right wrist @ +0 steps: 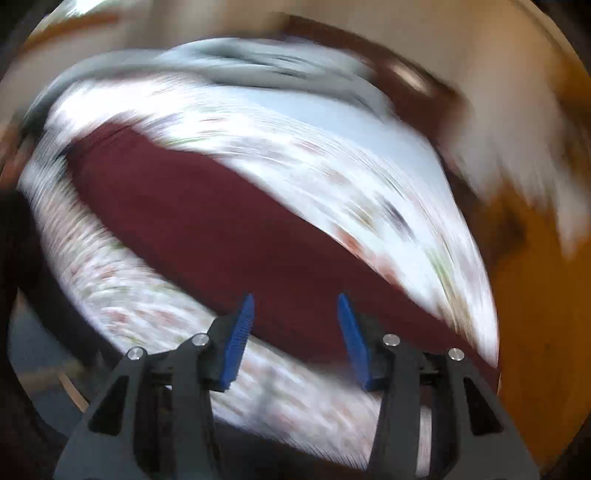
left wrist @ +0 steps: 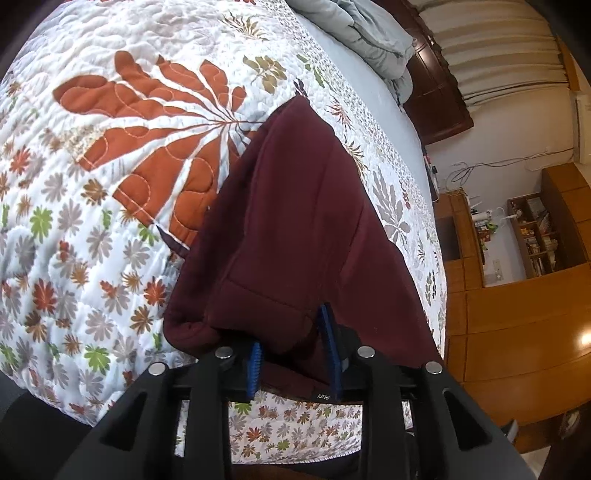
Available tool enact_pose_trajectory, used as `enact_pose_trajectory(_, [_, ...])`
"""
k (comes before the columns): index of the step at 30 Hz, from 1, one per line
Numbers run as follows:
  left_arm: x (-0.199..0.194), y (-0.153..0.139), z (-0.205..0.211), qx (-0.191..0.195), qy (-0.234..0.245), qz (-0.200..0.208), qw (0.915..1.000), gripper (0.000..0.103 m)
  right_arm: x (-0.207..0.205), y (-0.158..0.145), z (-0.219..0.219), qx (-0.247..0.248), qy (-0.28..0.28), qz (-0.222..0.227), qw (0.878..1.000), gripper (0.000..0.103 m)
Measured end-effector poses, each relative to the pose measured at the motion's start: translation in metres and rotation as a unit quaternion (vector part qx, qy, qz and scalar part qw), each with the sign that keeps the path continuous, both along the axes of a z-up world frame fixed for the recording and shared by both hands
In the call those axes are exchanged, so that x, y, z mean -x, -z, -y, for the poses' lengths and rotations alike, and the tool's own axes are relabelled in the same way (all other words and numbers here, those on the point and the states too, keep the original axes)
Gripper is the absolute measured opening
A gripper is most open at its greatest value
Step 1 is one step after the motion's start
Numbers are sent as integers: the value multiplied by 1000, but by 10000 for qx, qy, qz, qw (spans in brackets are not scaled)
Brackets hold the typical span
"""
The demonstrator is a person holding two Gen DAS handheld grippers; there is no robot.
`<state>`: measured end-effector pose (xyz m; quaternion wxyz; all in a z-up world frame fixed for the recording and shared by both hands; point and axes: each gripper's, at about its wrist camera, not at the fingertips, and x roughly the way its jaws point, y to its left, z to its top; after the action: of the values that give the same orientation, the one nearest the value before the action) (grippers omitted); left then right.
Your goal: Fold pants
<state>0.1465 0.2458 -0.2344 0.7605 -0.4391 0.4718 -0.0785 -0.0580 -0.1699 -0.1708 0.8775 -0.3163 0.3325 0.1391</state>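
Dark maroon pants (left wrist: pixel 288 221) lie folded lengthwise on the flowered quilt (left wrist: pixel 92 229), running from the near bed edge toward the pillows. My left gripper (left wrist: pixel 290 326) is at their near end. A thick bunch of the cloth sits between its blue pads (left wrist: pixel 330 350), which stand somewhat apart and do not visibly pinch it. The right wrist view is badly blurred. There the pants (right wrist: pixel 207 214) stretch diagonally across the quilt (right wrist: pixel 147 306). My right gripper (right wrist: pixel 295 297) is open just above their near part, with nothing between its fingers.
A crumpled grey blanket (left wrist: pixel 362 29) lies at the head of the bed, before a dark wooden headboard (left wrist: pixel 439 92). The bed's side edge falls away on the right toward a wooden floor and cabinets (left wrist: pixel 517 314) with cluttered shelves (left wrist: pixel 535 232).
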Motion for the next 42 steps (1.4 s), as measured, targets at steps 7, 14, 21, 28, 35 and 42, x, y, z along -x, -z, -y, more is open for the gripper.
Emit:
enact_pose_trajectory(7, [9,0,0,84,213,228,9995,53,18,71,-162,1680,-1898,948,9627,34])
enact_pose_trajectory(14, [12,-2,2,80,337,448,9984,62,14,99,-196,2103,-2253,819,9478,30])
enact_pose_trajectory(21, [19,7,-11,454,184,503,9975,61,-3,113,-217,2329,-2303,755,9418,29])
enact_pose_trajectory(28, [24,19,-27,756,-129,314,9966,38,-27,126,-223,2518,-2276,547,9390,7])
enact_pose_trajectory(35, [35,22,-38,665,-357,377,9964,17,-29,111,-217,2315,-2260,555,9446,5])
enact_pose_trajectory(42, [57,18,-42,637,-589,333,9957,15,-12,101,-217,2202,-2341,554,9453,4])
